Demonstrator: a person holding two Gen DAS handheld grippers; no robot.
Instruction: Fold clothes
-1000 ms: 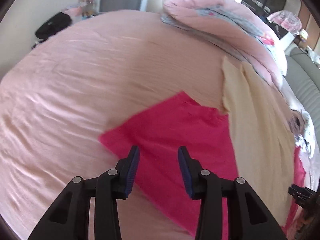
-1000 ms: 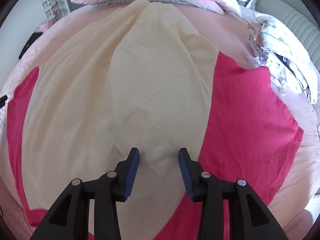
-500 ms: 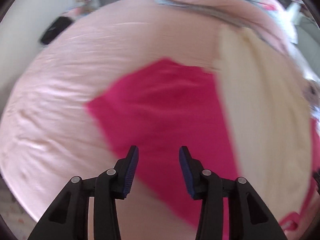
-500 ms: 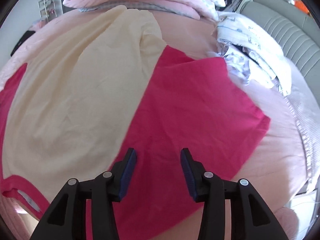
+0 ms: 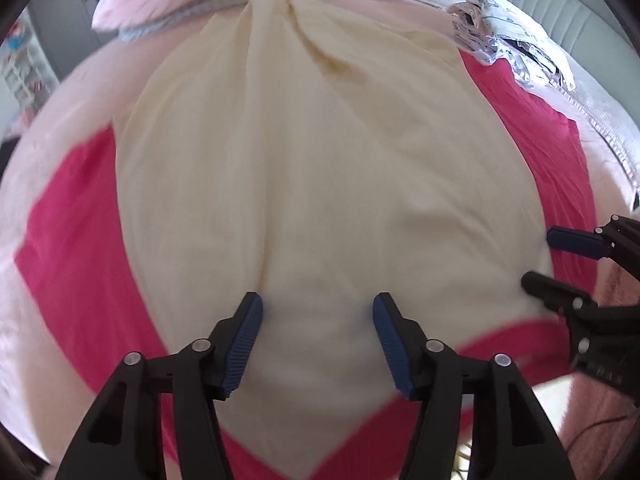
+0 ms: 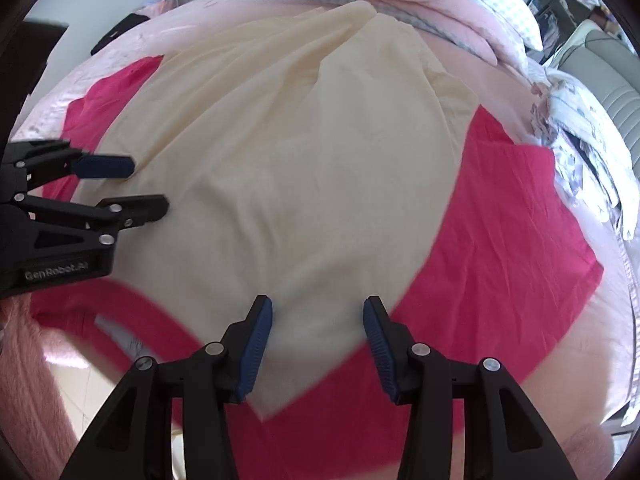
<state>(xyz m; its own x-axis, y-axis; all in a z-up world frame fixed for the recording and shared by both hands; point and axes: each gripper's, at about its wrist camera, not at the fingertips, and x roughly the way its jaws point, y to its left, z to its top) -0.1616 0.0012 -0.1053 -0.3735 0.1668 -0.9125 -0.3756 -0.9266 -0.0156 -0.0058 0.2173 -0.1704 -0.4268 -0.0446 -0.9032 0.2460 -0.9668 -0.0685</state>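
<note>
Lying spread on the bed [image 6: 560, 344], the cream garment [image 5: 328, 184] covers the middle of a pink garment [image 6: 520, 240], whose edges show on both sides. Both grippers hover over the cream cloth's near edge, left gripper [image 5: 318, 344] and right gripper [image 6: 318, 346] spread wide and holding nothing. This looks like the approach to a grasp on that hem. Taking it calls for pinching only the cream layer, without catching the pink one beneath.
</note>
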